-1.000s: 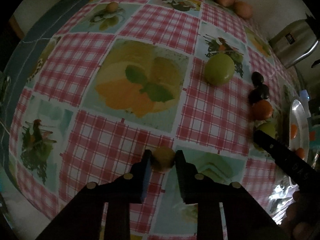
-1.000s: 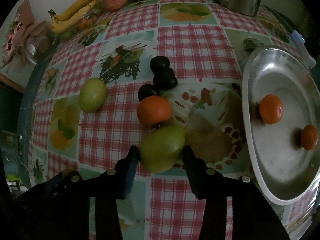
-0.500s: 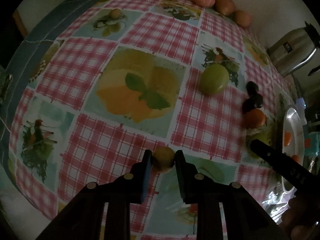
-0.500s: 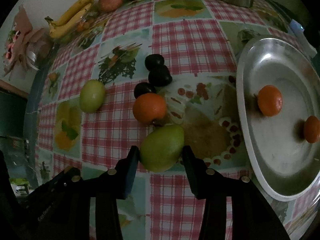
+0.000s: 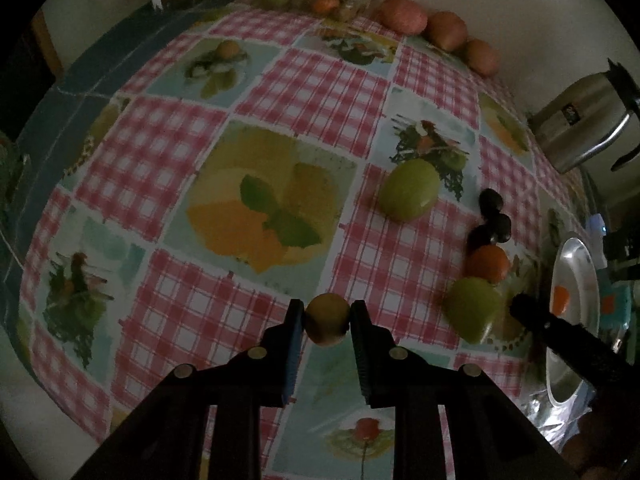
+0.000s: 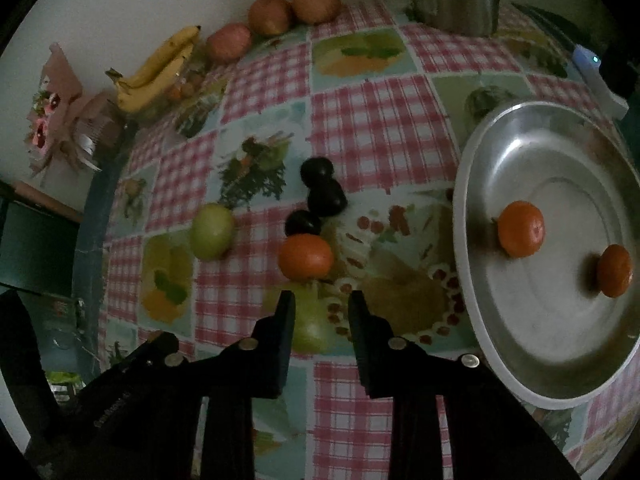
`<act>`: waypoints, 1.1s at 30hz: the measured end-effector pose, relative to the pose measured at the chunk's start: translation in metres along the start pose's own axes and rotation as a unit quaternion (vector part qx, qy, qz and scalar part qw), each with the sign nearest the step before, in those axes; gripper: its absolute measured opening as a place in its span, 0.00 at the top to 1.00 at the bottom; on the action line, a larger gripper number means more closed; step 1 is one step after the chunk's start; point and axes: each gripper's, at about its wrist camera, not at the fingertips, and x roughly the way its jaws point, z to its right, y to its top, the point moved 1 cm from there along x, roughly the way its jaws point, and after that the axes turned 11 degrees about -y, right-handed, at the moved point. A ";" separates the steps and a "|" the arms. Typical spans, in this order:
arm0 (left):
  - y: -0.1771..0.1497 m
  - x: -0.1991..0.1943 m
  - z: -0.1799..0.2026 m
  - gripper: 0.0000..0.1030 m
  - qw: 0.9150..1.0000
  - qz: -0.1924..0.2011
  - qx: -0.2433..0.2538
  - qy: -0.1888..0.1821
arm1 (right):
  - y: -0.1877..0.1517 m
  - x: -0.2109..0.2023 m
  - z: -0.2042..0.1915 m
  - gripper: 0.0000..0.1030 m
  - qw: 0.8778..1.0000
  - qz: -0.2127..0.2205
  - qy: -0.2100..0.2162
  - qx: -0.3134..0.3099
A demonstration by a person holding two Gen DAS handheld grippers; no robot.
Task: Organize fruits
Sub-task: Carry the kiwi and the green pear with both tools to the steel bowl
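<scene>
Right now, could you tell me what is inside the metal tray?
Two oranges lie apart inside the metal tray. Its near edge runs behind the right gripper's arm, so that small part is hidden.

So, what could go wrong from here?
1. The right gripper's jaws have just been closing, yet the near green fruit seems to lie on the table under them, not pinched. A second grab may slip too and nudge it into the orange beside it.
2. The left gripper pinches a small round fruit at its very fingertips. It could pop out and roll across the table.
</scene>
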 end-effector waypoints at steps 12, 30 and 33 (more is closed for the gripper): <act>0.001 0.003 -0.005 0.75 1.000 -0.001 -0.008 -0.008 | -0.002 0.015 0.001 0.63 0.999 -0.032 0.028 0.013; 0.004 0.006 -0.002 0.75 1.000 -0.002 0.012 -0.018 | -0.009 0.040 -0.043 0.58 0.996 -0.039 -0.012 -0.078; 0.004 0.006 -0.001 0.75 1.000 -0.003 0.012 -0.017 | -0.010 0.048 -0.048 0.58 0.994 -0.044 -0.035 -0.092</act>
